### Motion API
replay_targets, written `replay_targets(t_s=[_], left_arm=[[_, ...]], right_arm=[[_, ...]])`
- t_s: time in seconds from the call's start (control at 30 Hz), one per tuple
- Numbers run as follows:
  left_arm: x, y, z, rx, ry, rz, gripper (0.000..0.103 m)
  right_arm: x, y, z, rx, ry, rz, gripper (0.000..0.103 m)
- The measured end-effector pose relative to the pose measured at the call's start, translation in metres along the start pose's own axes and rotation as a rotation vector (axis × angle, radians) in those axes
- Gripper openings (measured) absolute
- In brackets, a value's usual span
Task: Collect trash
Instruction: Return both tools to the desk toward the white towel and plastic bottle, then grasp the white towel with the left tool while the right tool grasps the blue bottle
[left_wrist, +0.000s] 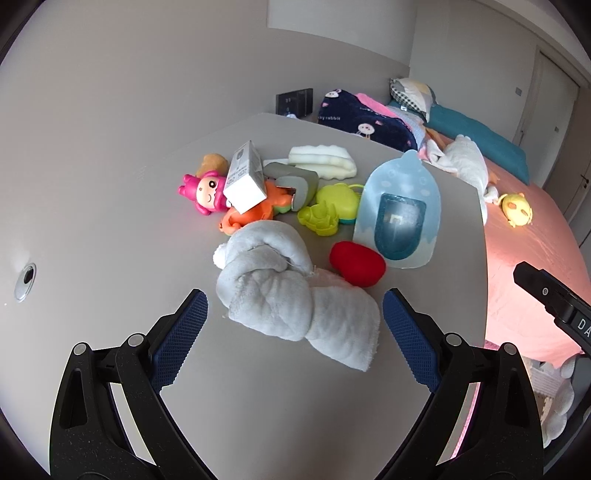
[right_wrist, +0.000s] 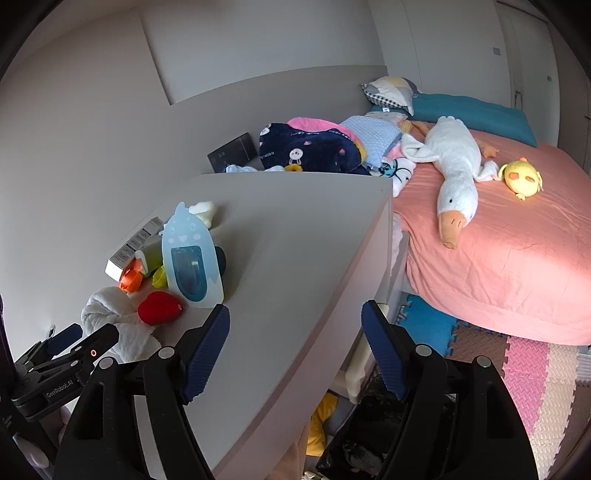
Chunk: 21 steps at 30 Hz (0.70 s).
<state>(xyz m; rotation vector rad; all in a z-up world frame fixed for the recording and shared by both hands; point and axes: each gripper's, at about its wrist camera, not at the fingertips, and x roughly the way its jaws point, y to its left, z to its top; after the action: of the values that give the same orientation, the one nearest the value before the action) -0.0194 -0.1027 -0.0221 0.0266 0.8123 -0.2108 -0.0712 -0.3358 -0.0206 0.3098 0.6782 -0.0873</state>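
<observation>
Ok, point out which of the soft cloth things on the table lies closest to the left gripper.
The knotted grey towel, lying just ahead of the open left gripper. The folded white cloth sits far back, beyond the toys.

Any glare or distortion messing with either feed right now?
Left wrist view: glare whitens the blue pouch; fisheye bends the table edge. Right wrist view: bed bright, under the table dark; edges curve strongly.

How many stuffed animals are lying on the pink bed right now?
2. The long white goose lies stretched across the bed, head toward its near edge; the small yellow chick sits just right of it. The blanket pile could hide others.
</observation>
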Motion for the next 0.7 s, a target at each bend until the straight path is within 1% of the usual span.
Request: replay_targets(t_s=[0.17,0.23,0.27,0.3,0.37,0.4,0.43,0.47,0.5,0.53,0.57,0.6,0.7], left_arm=[[0.014,0.012,0.007,-0.027,0.024,0.015,0.091],[0.022,0.016,0.009,-0.032,0.049,0.013,0.085],[0.026,0.019,0.009,-0.038,0.063,0.005,0.084],[0.029,0.021,0.009,-0.046,0.074,-0.007,0.081],[0.035,0.025,0.008,-0.062,0.093,-0.017,0.076],[0.037,0.027,0.007,-0.068,0.098,-0.021,0.071],[0.040,0.029,0.007,-0.074,0.104,-0.031,0.064],[0.041,0.031,0.007,-0.085,0.109,-0.045,0.061],[0.042,0.034,0.007,-0.103,0.109,-0.064,0.053],[0.043,0.038,0.007,-0.128,0.109,-0.078,0.048],[0.043,0.041,0.006,-0.149,0.107,-0.084,0.047],[0.043,0.042,0.005,-0.160,0.100,-0.087,0.043],[0.041,0.044,0.004,-0.165,0.073,-0.060,0.039]], right_arm=[[0.016,0.013,0.009,-0.020,0.018,0.024,0.074],[0.024,0.019,0.013,-0.026,0.027,0.042,0.074],[0.028,0.022,0.015,-0.029,0.034,0.055,0.074],[0.032,0.025,0.018,-0.034,0.043,0.070,0.075],[0.042,0.033,0.022,-0.047,0.061,0.094,0.078],[0.046,0.037,0.023,-0.054,0.067,0.102,0.079],[0.051,0.041,0.025,-0.062,0.075,0.108,0.079],[0.055,0.045,0.024,-0.069,0.080,0.112,0.079],[0.060,0.048,0.025,-0.076,0.087,0.113,0.079],[0.065,0.051,0.026,-0.081,0.094,0.110,0.079],[0.071,0.054,0.027,-0.081,0.100,0.105,0.079],[0.075,0.056,0.027,-0.081,0.106,0.105,0.079],[0.090,0.063,0.029,-0.083,0.128,0.107,0.079]])
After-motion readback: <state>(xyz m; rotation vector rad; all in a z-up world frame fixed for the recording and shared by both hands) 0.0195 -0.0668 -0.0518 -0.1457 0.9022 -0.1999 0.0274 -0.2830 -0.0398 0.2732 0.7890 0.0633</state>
